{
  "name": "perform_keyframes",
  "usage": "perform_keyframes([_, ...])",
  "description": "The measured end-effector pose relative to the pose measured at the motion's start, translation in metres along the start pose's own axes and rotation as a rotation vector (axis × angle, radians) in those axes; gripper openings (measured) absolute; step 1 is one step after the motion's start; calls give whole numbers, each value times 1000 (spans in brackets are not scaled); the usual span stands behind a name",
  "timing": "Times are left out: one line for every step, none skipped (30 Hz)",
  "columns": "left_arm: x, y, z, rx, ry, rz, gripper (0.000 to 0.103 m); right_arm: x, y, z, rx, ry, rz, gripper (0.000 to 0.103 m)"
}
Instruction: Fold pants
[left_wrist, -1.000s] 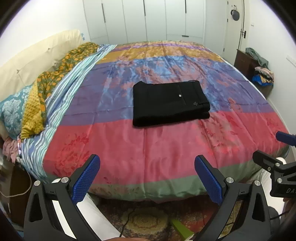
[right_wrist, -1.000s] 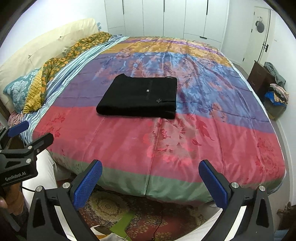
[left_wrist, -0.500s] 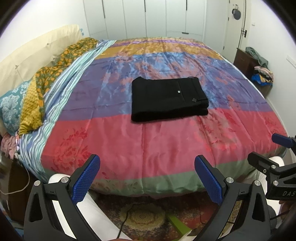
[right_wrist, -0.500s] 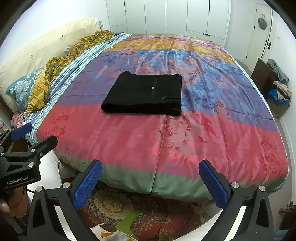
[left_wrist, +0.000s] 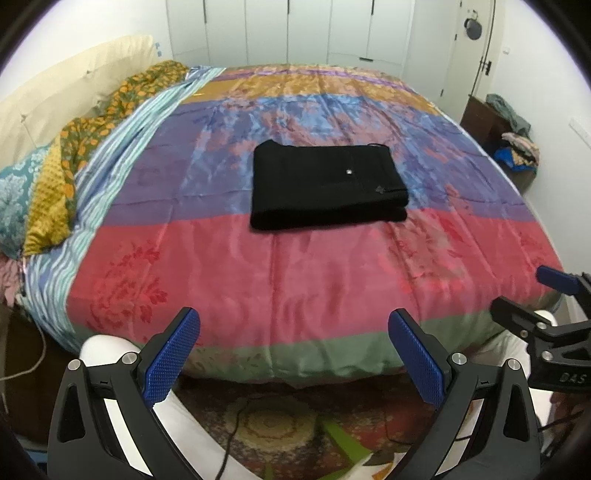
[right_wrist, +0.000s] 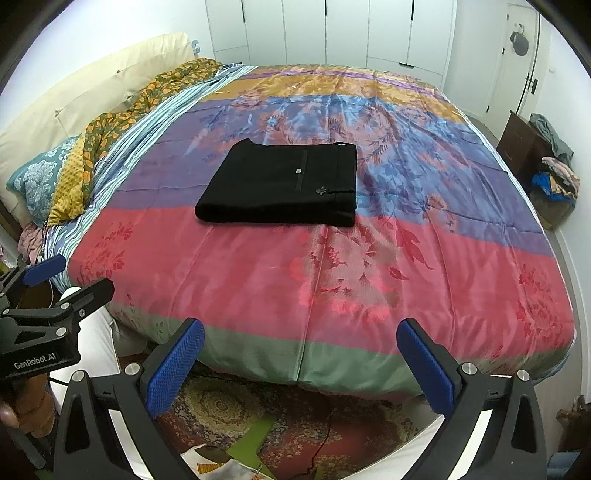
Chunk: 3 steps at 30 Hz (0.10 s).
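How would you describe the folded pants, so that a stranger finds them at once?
Look at the big bed with the striped multicolour quilt. Near its middle, where the purple band meets the red one, lie the pants, folded into a flat rectangle. They are the only plain black thing on the bed, with one small pale button.

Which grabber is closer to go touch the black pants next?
Neither by much. The black pants lie folded mid-bed, and the left gripper and right gripper both hang open off the bed's near edge. Pants sit nearer center in the left view, so maybe left.
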<state>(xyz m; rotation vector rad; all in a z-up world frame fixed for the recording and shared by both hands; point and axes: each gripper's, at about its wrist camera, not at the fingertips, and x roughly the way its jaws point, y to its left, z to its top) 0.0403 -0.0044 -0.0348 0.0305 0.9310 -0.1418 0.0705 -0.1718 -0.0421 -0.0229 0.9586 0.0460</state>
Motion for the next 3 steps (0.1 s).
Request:
perform_keyframes([-1, 0, -1, -4, -2, 5, 102, 0, -1, 0, 2, 0, 0, 103])
perform_keyframes([-1, -1, 0, 0, -5, 9, 102, 0, -1, 0, 4, -1, -1, 103])
perform_keyframes([-2, -2, 0, 5, -8, 16, 102, 0, -1, -1, 4, -1, -2, 103])
